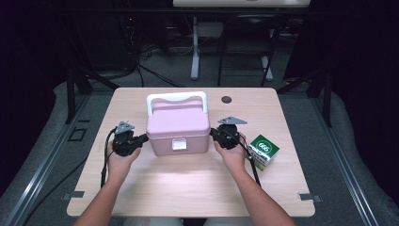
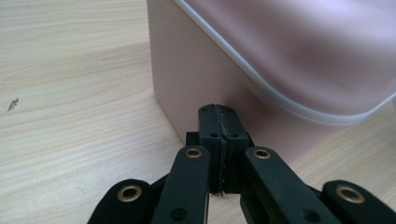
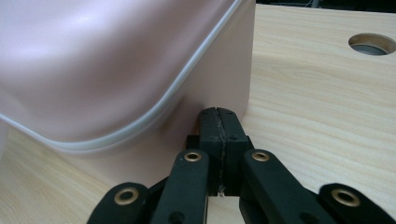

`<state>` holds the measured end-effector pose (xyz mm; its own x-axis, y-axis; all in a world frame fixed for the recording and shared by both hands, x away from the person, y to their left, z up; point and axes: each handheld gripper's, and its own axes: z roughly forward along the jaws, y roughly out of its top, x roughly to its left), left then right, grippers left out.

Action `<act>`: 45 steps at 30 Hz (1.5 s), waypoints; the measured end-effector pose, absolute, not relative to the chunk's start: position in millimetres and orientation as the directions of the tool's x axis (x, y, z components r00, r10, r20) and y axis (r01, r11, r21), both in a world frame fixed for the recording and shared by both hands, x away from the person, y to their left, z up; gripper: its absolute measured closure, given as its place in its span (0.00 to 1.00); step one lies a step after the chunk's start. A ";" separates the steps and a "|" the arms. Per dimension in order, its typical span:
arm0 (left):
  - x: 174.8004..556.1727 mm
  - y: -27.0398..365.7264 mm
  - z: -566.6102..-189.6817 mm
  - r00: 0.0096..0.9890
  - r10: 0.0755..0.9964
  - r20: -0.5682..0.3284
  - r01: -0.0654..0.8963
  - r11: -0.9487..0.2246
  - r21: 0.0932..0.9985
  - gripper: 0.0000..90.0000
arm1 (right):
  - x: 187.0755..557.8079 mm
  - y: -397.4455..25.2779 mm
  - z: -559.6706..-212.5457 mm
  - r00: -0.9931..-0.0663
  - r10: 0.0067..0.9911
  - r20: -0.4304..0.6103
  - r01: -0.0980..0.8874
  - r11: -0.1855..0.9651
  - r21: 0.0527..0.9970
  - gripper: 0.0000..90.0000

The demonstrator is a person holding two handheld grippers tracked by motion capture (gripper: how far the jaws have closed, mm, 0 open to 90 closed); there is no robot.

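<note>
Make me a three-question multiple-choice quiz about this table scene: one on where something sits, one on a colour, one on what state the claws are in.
1. Where is the small green-and-white cardboard box?
A. On top of the pink plastic lidded box
B. On the wooden table beside the right claw
C. On the floor

2. What colour is the carrying handle of the pink plastic lidded box?
A. White
B. Black
C. Green

3. How do the jaws of the left claw and right claw stand?
A. Both wide open
B. One open, one shut
C. Both shut, tips at the box's sides

Answers: 1 B, it rests on the wooden table by the person's right hand. 2 A, the arch above the lid is white. 3 C, each gripper view shows pads pressed together.
</note>
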<state>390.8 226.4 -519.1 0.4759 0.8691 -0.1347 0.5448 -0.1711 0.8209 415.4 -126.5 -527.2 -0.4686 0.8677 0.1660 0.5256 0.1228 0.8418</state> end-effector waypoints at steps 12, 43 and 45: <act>377.2 219.1 -518.4 0.494 0.856 -0.152 0.554 -0.176 0.814 1.00 | 390.0 -131.6 -524.2 -0.451 0.887 0.096 0.512 0.168 0.842 1.00; 308.3 194.6 -515.3 0.606 0.787 -0.117 0.523 -0.283 0.804 1.00 | 301.8 -165.1 -521.7 -0.456 0.885 0.096 0.527 0.181 0.830 1.00; 305.8 194.3 -515.7 0.607 0.786 -0.117 0.521 -0.282 0.806 1.00 | 297.6 -165.7 -521.9 -0.451 0.887 0.100 0.529 0.176 0.830 1.00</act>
<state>305.8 194.3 -515.7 0.6067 0.7862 -0.1171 0.5207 -0.2818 0.8059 297.6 -165.7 -521.9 -0.4508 0.8871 0.0996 0.5291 0.1757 0.8302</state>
